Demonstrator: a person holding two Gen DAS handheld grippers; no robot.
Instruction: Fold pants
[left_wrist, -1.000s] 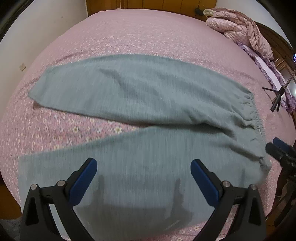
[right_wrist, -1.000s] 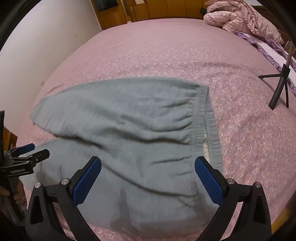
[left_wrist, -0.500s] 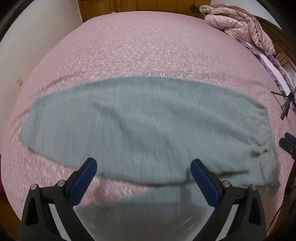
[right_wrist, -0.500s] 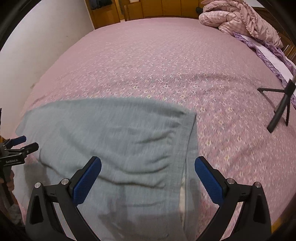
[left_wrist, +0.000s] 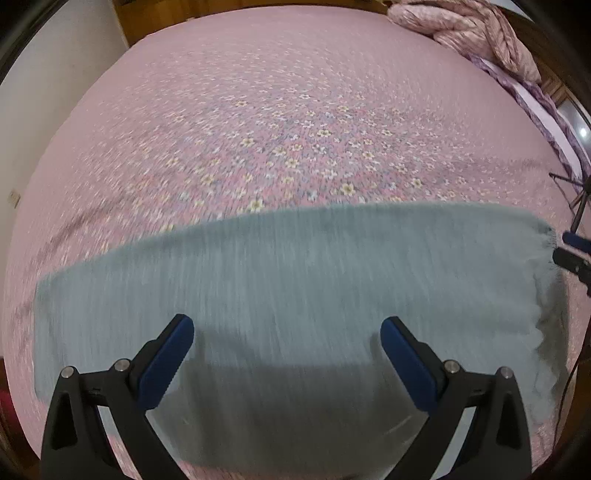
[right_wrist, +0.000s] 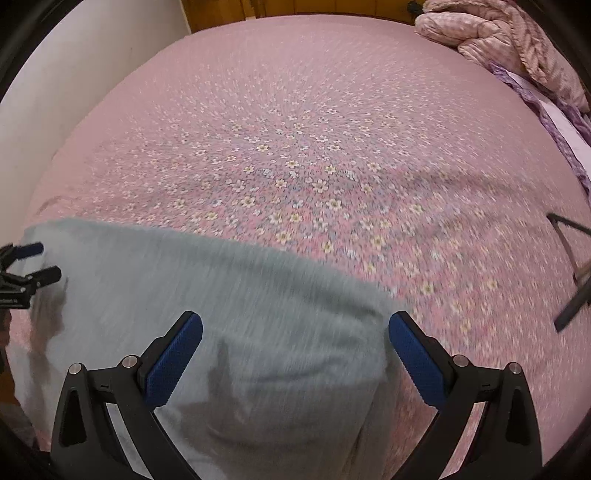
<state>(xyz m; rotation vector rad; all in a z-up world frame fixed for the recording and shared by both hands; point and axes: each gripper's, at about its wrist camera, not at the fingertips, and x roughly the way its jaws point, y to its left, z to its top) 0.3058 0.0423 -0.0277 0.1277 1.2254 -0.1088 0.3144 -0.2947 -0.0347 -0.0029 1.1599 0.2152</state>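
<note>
**Grey-green pants lie across the near edge of a pink floral bed**

At the far left a pale wall (left_wrist: 55, 92) rises beside the bed, with a small outlet plate low on it. Along the top edge runs wooden furniture (right_wrist: 295, 9), warm brown. The bedspread (left_wrist: 295, 122) fills most of both views: pink, sprinkled with small white and yellow flowers, smooth apart from a few shallow creases toward the left side and one long crease toward the right.

The pants (left_wrist: 295, 288) lie in a broad band along the near part of the bed, blurred by motion, with a gathered, ruffled edge at their right end. The left gripper (left_wrist: 287, 349) hangs above them with its blue-padded jaws spread wide and nothing between them. In the right wrist view the pants (right_wrist: 221, 314) cover the lower left, and the right gripper (right_wrist: 295, 345) is likewise spread wide and empty, over the cloth's right edge.

Further right, black tripod legs (right_wrist: 572, 295) stand on the bedspread. In the top right corner a rumpled pink quilt (right_wrist: 509, 37) is heaped, with a purple ruffled trim (right_wrist: 561, 122) running down the bed's right side.
</note>
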